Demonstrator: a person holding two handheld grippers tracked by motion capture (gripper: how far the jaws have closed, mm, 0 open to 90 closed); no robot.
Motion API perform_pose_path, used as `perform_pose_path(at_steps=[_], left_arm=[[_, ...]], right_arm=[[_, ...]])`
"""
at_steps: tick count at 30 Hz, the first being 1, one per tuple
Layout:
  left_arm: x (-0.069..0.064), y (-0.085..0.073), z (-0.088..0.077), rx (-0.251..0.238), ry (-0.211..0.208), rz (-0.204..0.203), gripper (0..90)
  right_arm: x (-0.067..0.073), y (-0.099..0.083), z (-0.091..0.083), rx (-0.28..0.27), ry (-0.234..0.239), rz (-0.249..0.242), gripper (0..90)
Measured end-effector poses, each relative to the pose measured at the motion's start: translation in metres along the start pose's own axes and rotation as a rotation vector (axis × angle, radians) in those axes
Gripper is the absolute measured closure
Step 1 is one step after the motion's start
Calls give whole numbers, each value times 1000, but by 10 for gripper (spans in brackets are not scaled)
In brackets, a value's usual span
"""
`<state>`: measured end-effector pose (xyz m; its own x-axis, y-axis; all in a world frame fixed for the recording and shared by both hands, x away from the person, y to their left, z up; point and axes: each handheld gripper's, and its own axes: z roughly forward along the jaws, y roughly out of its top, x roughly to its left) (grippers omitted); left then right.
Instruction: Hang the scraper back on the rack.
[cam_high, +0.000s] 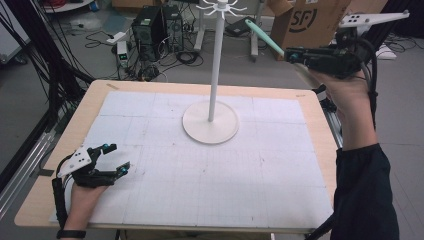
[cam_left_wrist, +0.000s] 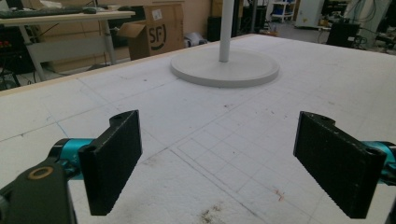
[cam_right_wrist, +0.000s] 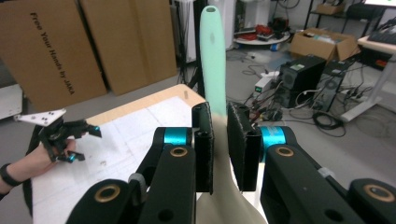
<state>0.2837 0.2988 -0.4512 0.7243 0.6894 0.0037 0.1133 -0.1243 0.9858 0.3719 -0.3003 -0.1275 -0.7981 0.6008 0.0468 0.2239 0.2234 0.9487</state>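
Note:
A utensil (cam_high: 264, 36) with a mint-green handle and a cream lower part is clamped in my right gripper (cam_high: 292, 55), raised high over the table's far right corner. In the right gripper view the handle (cam_right_wrist: 214, 60) rises between the jaws of the right gripper (cam_right_wrist: 219, 144), with a hole at its tip. A white hanging stand (cam_high: 215, 65) with hooks on top rises from a round base (cam_high: 210, 125) at the table's middle back. My left gripper (cam_high: 117, 157) rests near the front left, open. Nothing lies between the jaws of the left gripper (cam_left_wrist: 219, 158), which face the stand's base (cam_left_wrist: 224, 70).
A white gridded mat (cam_high: 200, 190) covers the wooden table (cam_high: 95, 90). Behind the table on the floor stand computer towers (cam_high: 155, 25), cables and a cardboard box (cam_high: 310, 20). A bundle of black cables (cam_high: 40, 60) hangs at the left.

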Motion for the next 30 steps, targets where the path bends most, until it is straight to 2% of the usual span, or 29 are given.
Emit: perform_pose_path(at_steps=[6, 10, 15, 19, 22, 30], left_arm=[[0, 0, 0, 0, 0, 0, 159], [0, 0, 0, 0, 1, 1, 159], [0, 0, 0, 0, -1, 0, 159], [-1, 0, 0, 0, 0, 0, 159], [-1, 0, 0, 0, -1, 0, 159], [-1, 0, 0, 0, 1, 1, 159]], right_arm=[[2, 13, 1, -3, -12, -12, 814], [4, 19, 7, 18, -21, -10, 814], [3, 20, 11, 17, -28, -21, 814], [1, 17, 12, 24, -36, -4, 814], [0, 17, 13, 23, -42, -11, 813], [2, 16, 18, 32, -34, -8, 813]])
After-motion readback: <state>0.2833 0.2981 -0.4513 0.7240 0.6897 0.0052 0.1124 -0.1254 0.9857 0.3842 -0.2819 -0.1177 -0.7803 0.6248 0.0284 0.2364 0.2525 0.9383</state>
